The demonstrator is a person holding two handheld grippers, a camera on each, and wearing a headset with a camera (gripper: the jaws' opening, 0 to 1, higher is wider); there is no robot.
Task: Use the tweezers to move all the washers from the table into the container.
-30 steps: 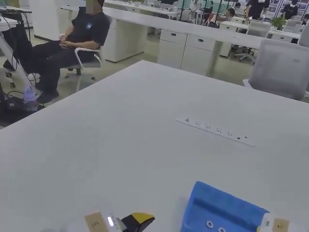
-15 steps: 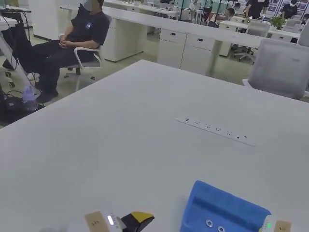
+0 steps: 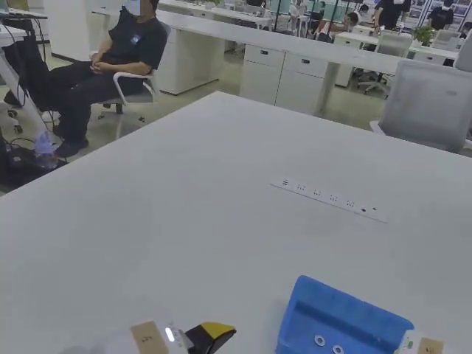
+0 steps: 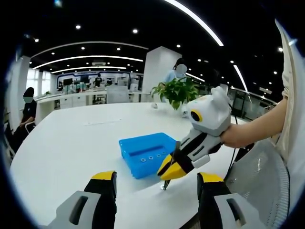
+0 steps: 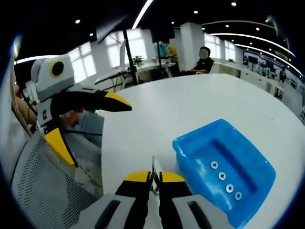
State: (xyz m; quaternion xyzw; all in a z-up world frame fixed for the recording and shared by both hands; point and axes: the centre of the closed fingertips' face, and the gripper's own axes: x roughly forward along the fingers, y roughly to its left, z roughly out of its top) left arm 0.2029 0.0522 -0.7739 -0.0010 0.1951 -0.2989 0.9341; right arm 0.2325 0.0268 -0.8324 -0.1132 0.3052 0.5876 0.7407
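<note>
A blue container point(image 3: 346, 317) sits near the table's front edge, with washers point(image 3: 319, 341) lying inside it. The right gripper view shows several washers point(image 5: 222, 176) in a row on the floor of the container point(image 5: 248, 188). My right gripper point(image 5: 152, 180) is shut on the thin metal tweezers point(image 5: 153, 164), just left of the container. In the left gripper view, the right gripper point(image 4: 167, 174) points the tweezers point(image 4: 163, 185) down at the table beside the container point(image 4: 138, 164). My left gripper point(image 4: 157, 183) stands open with nothing in it, and its yellow tip point(image 3: 212, 333) lies left of the container.
A white power strip point(image 3: 328, 199) lies across the middle of the table point(image 3: 184, 221). A grey chair point(image 3: 431, 103) stands at the far right edge. A person sits on a chair point(image 3: 110, 66) beyond the far left corner. Desks and people fill the room behind.
The bit of the right gripper at the head view's bottom right edge has shifted slightly. The left gripper's tip and the container have stayed put.
</note>
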